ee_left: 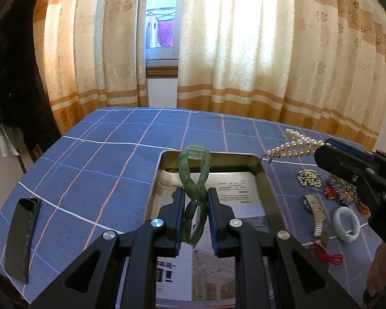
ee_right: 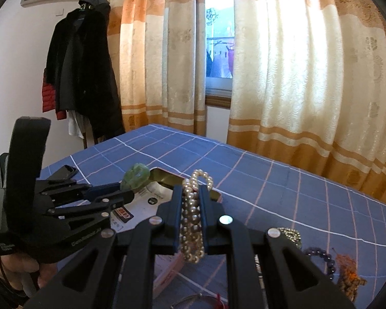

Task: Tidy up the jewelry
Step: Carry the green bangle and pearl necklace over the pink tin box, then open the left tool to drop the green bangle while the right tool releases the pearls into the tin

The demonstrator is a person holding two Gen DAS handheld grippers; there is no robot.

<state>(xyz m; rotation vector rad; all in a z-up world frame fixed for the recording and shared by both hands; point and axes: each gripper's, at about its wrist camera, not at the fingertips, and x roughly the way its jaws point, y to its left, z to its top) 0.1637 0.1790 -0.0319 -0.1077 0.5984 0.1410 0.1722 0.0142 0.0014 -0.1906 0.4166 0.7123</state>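
Before you a tin (ee_left: 266,180) sits on the table (ee_left: 90,159), papers (ee_left: 234,188) inside; a phone (ee_left: 22,234) lies left, and watch (ee_left: 315,213), bangle (ee_left: 346,224) and beads (ee_left: 308,177) lie right

Two black two-finger tools are working here: the left tool (ee_left: 195,200) is gripping one twisted green stone bracelet (ee_left: 194,177), and the right tool (ee_right: 192,206) is gripping one looped strand of cream pearls (ee_right: 193,221). One open gold-coloured metal tin (ee_left: 266,180) is lying under the left tool, on the blue checked bench (ee_left: 90,159). One pale jade bangle (ee_left: 346,224), one gold-toned expanding watch band (ee_left: 315,212) and one red cord (ee_left: 328,253) are lying below the right tool. One black phone (ee_left: 22,237) is lying left of the left tool.
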